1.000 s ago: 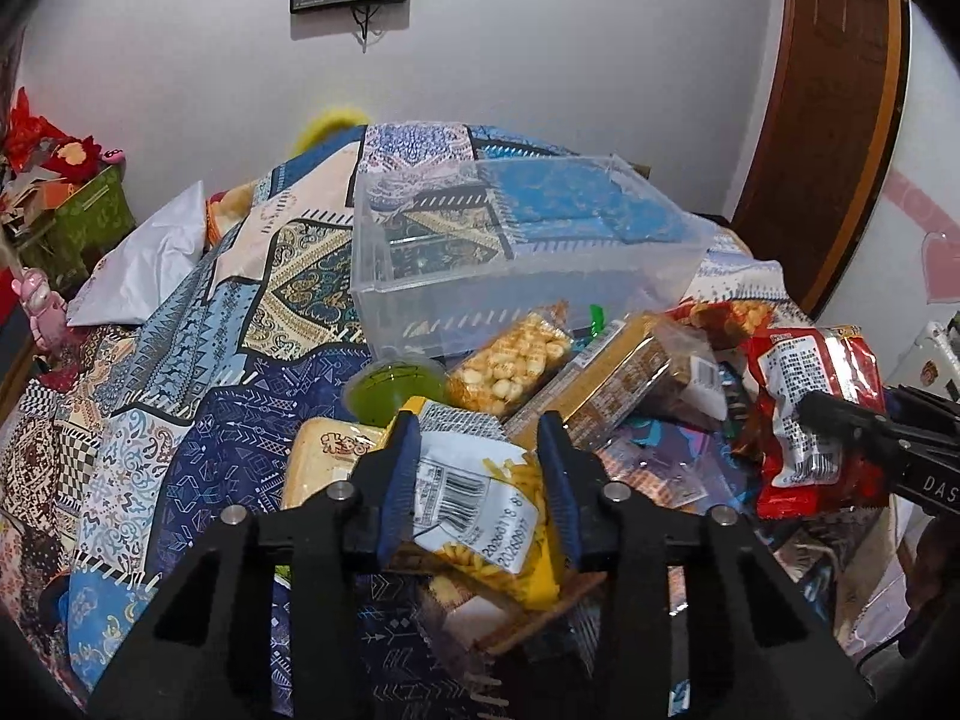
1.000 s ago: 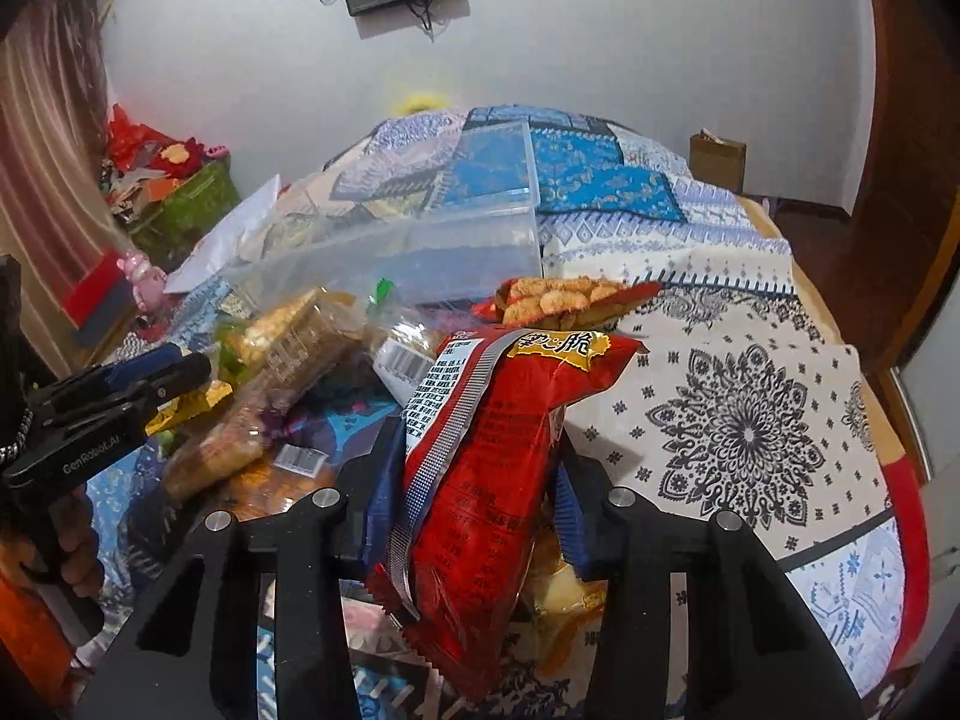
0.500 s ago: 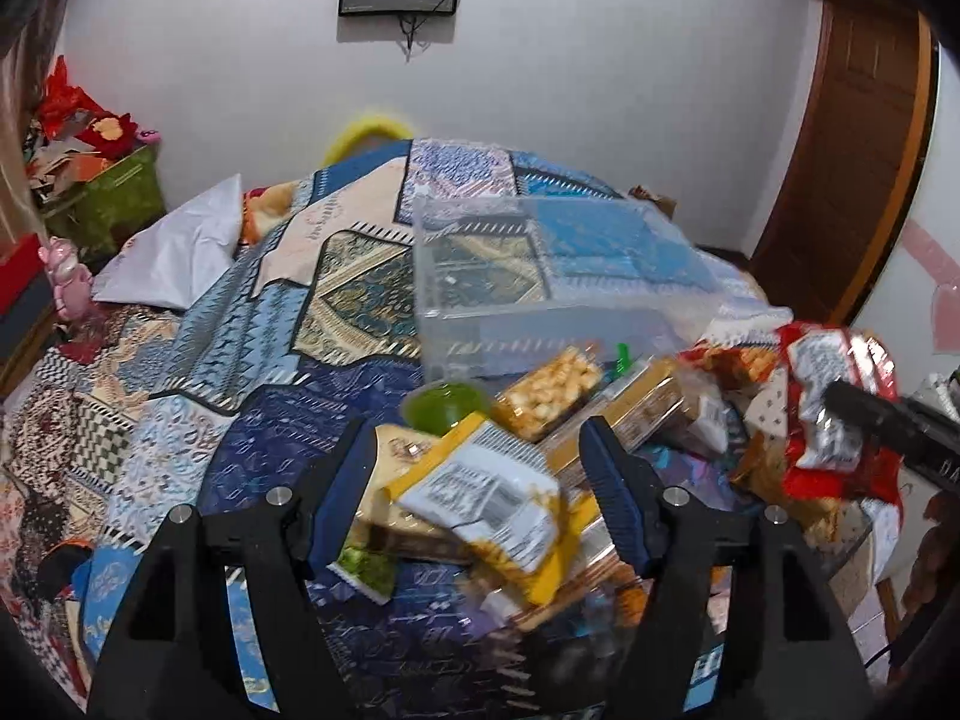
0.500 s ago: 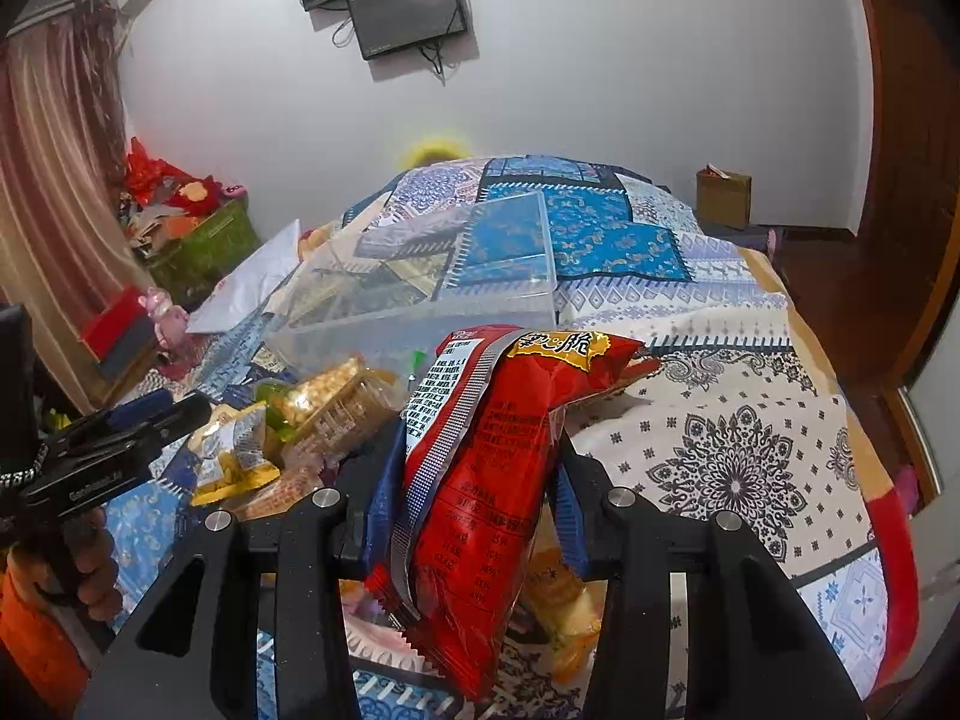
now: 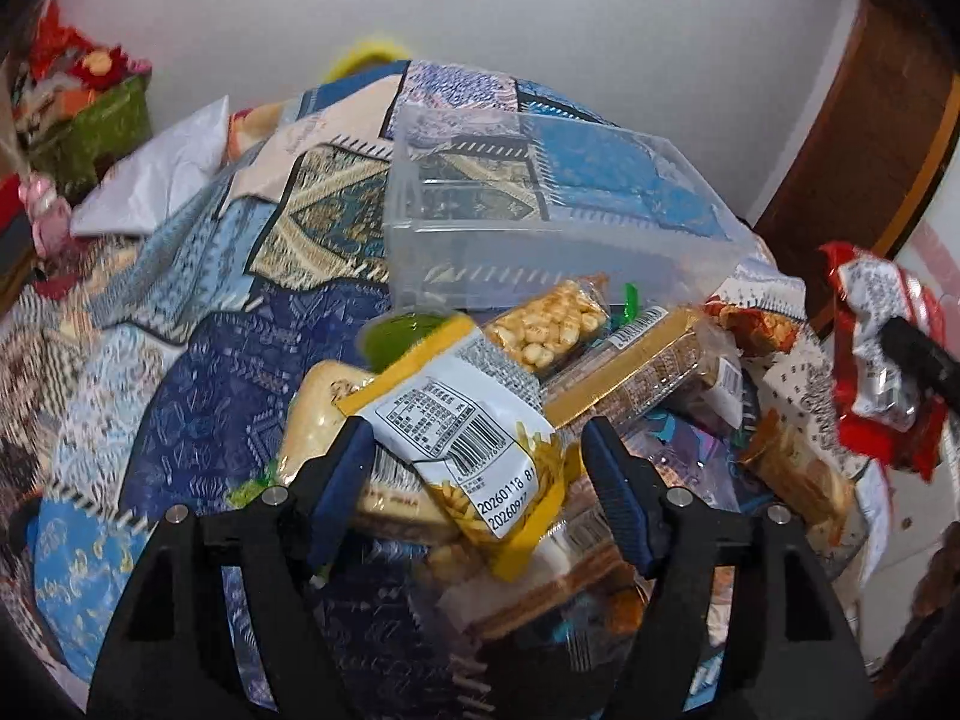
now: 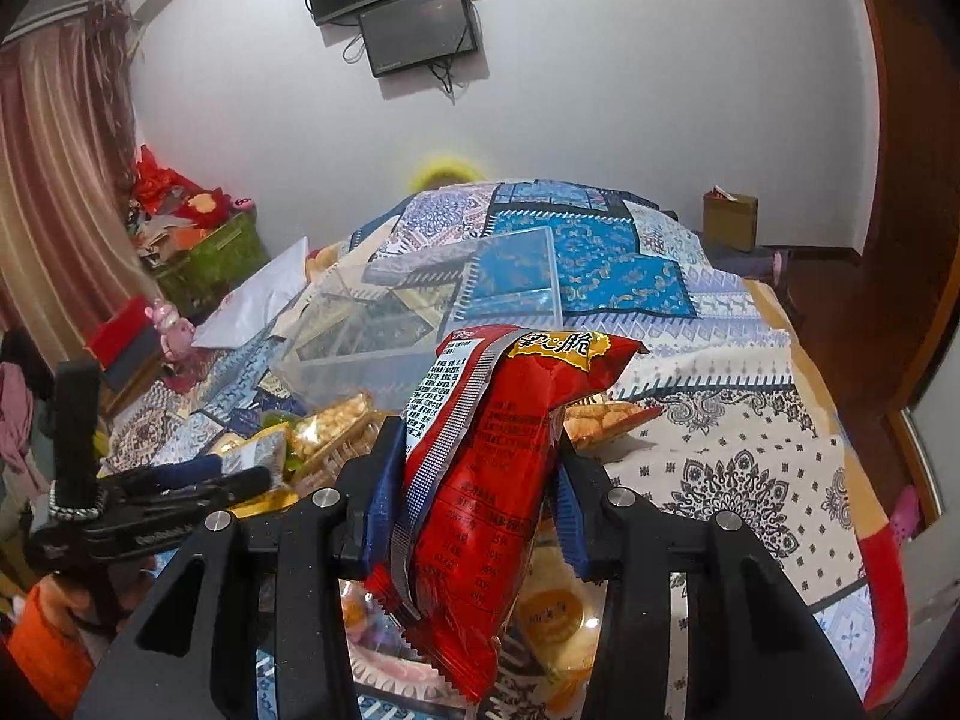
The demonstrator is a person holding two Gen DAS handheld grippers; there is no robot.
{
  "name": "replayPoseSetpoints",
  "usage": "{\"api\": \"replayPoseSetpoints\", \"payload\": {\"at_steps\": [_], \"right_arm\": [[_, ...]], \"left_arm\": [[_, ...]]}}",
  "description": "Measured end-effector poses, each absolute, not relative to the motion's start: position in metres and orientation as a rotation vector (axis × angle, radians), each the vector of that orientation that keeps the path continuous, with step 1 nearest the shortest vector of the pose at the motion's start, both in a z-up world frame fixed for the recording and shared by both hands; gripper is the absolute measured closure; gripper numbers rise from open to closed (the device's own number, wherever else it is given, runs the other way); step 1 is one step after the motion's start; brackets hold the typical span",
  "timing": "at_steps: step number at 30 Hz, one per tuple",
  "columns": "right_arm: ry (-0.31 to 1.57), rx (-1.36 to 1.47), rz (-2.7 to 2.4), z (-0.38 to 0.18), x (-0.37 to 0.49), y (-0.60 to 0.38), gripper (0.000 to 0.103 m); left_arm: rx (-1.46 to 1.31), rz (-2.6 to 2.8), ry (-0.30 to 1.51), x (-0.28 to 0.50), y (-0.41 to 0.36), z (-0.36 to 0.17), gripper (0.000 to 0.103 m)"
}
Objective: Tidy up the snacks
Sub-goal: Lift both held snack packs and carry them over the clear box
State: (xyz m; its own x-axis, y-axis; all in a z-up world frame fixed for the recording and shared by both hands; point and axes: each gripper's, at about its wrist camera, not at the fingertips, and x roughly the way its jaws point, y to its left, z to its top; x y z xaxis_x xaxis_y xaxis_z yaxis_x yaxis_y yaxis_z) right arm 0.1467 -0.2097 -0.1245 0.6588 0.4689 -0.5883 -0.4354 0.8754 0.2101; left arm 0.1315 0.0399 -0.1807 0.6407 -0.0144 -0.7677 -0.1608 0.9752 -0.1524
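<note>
Released a moment ago, the yellow snack packet (image 5: 480,438) now lies on the snack pile (image 5: 600,360), between the left gripper's (image 5: 477,483) spread blue pads. Meanwhile the right gripper (image 6: 474,492) pinches a red chip bag (image 6: 480,480), likely bound for the empty clear bin (image 5: 540,222) behind.

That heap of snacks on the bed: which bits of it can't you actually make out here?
- Right wrist view: the red snack bag in the right gripper hides the snacks behind and beneath it.
- Left wrist view: the yellow-and-white packet between the left gripper pads covers the packets under it.
- Left wrist view: the pile's near end is blurred and hidden by the gripper body.
</note>
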Motion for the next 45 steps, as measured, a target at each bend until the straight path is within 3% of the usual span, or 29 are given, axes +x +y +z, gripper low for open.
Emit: {"api": "replayPoseSetpoints", "payload": {"at_steps": [2,6,19,30,45], "right_arm": [[0.682,0.055,0.514,-0.125,0.147,-0.21,0.062],[0.679,0.057,0.526,-0.122,0.151,-0.207,0.062],[0.599,0.03,0.565,-0.094,0.181,-0.171,0.062],[0.596,-0.002,0.56,-0.088,0.223,-0.142,0.062],[0.729,-0.057,0.555,-0.126,0.281,-0.114,0.062]], "left_arm": [[-0.172,0.095,0.864,0.133,0.034,-0.183,0.044],[-0.168,0.069,0.855,0.131,0.034,-0.182,0.052],[-0.176,0.052,0.703,0.128,0.05,-0.121,0.054],[-0.161,0.039,0.643,0.18,0.062,-0.095,0.054],[-0.135,0.021,0.746,0.269,0.065,-0.133,0.054]]}}
